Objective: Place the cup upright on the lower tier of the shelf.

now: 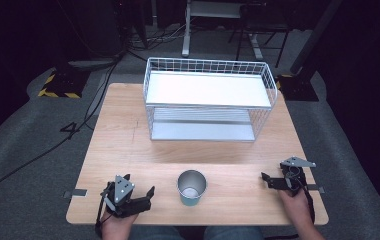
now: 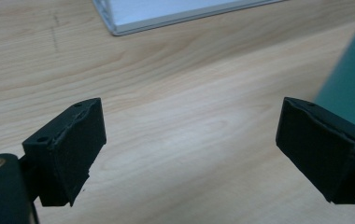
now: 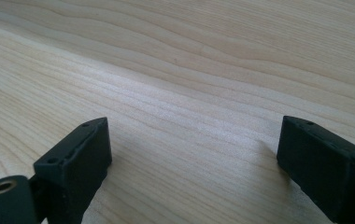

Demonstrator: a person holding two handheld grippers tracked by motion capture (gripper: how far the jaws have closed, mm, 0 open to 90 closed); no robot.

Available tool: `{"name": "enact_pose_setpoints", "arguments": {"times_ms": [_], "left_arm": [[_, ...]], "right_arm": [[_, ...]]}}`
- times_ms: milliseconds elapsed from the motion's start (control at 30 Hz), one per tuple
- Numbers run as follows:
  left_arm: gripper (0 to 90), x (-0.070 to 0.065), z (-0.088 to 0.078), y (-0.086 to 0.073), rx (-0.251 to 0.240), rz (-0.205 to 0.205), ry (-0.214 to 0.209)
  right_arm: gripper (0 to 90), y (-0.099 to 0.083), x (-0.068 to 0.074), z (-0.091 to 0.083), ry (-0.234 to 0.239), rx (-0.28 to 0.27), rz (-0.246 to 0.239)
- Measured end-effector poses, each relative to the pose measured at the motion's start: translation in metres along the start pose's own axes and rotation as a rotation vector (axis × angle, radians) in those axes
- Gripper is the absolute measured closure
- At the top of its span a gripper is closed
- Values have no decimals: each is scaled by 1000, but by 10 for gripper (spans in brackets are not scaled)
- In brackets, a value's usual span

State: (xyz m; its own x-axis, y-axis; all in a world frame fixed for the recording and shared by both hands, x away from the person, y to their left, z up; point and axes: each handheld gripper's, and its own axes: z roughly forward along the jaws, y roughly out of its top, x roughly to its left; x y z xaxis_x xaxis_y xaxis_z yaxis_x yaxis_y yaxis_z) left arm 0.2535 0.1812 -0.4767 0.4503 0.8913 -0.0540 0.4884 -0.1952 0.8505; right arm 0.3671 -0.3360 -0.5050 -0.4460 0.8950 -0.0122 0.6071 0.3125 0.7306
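While both hands rest at the near edge of the wooden table (image 1: 128,135), a teal cup (image 1: 192,188) stands upright at bottom centre of the high view, its metal inside showing. Low in the frame to the cup's left is the left gripper (image 1: 148,196), jaws spread and holding nothing; well apart at lower right, the right gripper (image 1: 267,179) is likewise wide open and empty. A white wire rack (image 1: 209,99) with two shelves fills the upper middle.

From the left gripper view, the left gripper (image 2: 189,154) frames bare wood, with the cup (image 2: 353,88) as a teal wall at the right edge, just beyond the right-hand jaw; the rack's base (image 2: 166,16) shows at top.

From the right gripper view, the right gripper (image 3: 192,163) gapes over plain tabletop (image 3: 189,70).

Done well, the pick-up probably calls for the left gripper to swing toward the cup, centre its wall between the jaws, and close gently to avoid tipping it.
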Motion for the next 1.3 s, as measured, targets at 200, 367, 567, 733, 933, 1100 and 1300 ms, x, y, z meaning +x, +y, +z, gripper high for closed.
{"name": "enact_pose_setpoints", "arguments": {"times_ms": [200, 367, 567, 733, 933, 1100, 1300], "left_arm": [[94, -17, -9, -3, -22, 8, -59], [100, -37, -13, -2, -34, 43, -111], [103, -57, -9, -2, -40, 82, -160], [103, -70, -6, -2, -55, 110, -194], [103, -81, 3, -3, -62, 111, -250], [102, -85, 12, -4, -59, 98, -261], [99, -91, 30, -6, -36, 63, -275]], "right_arm": [[103, 0, 1, 0, 2, 0, 0], [104, 0, 1, 0, 0, 0, 1], [104, 0, 1, 0, 0, 0, 1], [104, 0, 1, 0, 0, 0, 2], [104, 0, 1, 0, 1, 0, 1], [104, 0, 1, 0, 1, -1, -1], [104, 0, 1, 0, 2, -1, -1]]}}
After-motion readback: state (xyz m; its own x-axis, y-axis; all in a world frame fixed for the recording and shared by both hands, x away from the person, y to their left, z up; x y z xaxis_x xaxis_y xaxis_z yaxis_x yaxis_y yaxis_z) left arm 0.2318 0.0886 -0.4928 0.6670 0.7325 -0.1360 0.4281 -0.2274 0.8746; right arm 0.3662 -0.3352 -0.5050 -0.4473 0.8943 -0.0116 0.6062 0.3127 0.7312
